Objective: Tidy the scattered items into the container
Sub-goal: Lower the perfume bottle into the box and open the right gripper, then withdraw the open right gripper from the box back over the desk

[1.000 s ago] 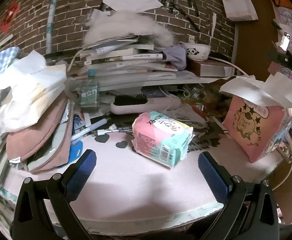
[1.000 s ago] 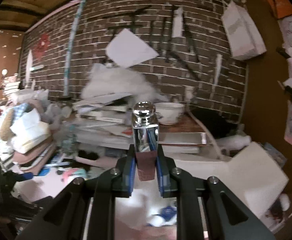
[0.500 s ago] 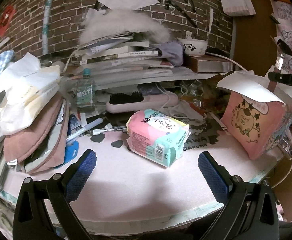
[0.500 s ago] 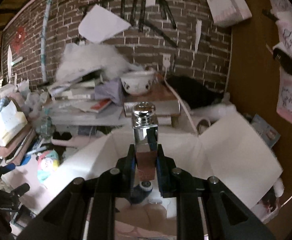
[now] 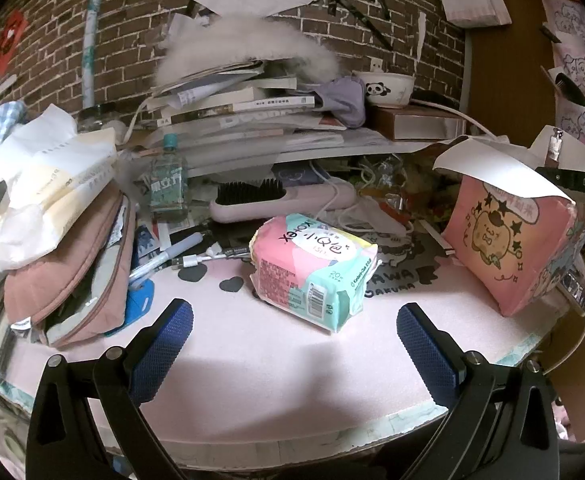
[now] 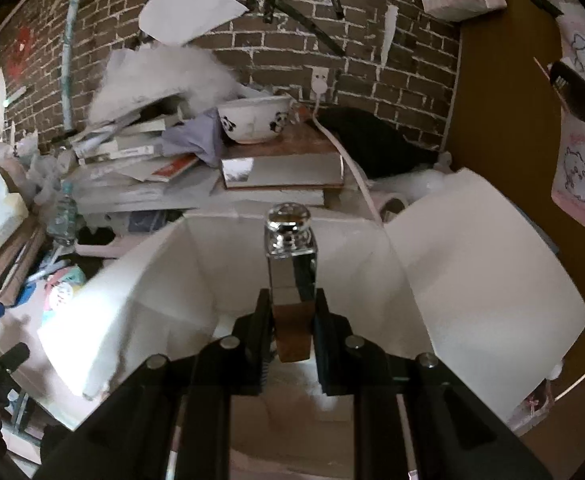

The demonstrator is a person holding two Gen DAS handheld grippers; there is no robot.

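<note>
A chrome-capped perfume bottle [image 6: 291, 268] is clamped upright in the right gripper [image 6: 291, 330] above the open white interior of the pink box [image 6: 252, 280]. The left gripper [image 5: 292, 344] is held wide apart over the pink desk [image 5: 272, 360], with the Kotex pack [image 5: 312, 272] lying at 12 o'clock and the box [image 5: 508, 240] at 2 o'clock.

Box [image 6: 472, 280] floor hidden; bottle [image 6: 291, 276] base clamped
</note>
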